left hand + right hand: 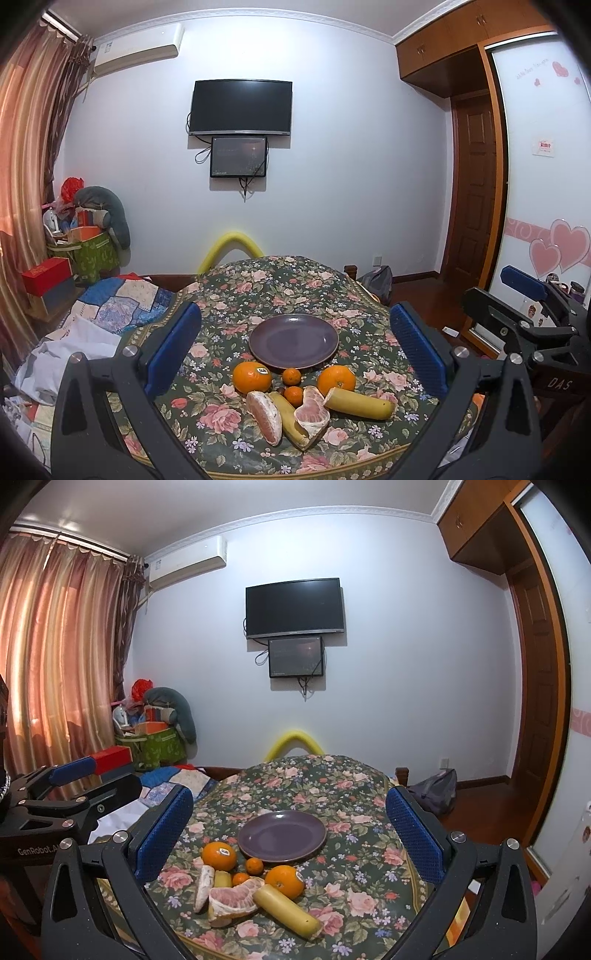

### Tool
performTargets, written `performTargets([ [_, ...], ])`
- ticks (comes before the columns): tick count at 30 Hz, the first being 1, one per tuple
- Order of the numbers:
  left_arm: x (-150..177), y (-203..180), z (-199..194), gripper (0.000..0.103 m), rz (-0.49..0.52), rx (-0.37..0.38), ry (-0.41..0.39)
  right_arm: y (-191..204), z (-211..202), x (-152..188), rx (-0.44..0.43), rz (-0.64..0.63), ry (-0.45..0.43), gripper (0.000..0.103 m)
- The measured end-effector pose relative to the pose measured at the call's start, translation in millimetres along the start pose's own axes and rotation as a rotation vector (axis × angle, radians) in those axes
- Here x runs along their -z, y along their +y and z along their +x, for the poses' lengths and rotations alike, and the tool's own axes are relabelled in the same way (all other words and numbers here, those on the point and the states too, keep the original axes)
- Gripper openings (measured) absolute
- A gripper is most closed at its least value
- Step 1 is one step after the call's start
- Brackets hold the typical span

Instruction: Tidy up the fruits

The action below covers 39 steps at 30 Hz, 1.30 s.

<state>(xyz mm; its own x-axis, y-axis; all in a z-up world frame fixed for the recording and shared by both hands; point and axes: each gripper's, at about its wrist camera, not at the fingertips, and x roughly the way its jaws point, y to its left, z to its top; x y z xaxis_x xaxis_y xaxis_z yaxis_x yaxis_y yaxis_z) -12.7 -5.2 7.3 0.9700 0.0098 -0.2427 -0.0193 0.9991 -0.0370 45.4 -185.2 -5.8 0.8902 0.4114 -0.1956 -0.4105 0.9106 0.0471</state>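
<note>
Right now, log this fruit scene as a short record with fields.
surface: table with floral cloth
plate: purple plate, nothing on it
oranges: two, one with a sticker at left, another orange at right, both in front of the plate
mandarins: two small ones between the oranges
bananas: two, one at right, one between the pomelo pieces
pomelo: two peeled pieces
left gripper: open, holding nothing
right gripper: open, holding nothing
</note>
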Motion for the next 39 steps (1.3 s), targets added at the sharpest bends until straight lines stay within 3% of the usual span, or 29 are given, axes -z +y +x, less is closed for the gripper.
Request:
performTargets([
  [39, -1.2, 1.8, 3.6, 0.103, -0.008, -0.001, 0.008, -2.0, -2.1, 1.9, -0.005, 0.009, 0.0, 0.103],
])
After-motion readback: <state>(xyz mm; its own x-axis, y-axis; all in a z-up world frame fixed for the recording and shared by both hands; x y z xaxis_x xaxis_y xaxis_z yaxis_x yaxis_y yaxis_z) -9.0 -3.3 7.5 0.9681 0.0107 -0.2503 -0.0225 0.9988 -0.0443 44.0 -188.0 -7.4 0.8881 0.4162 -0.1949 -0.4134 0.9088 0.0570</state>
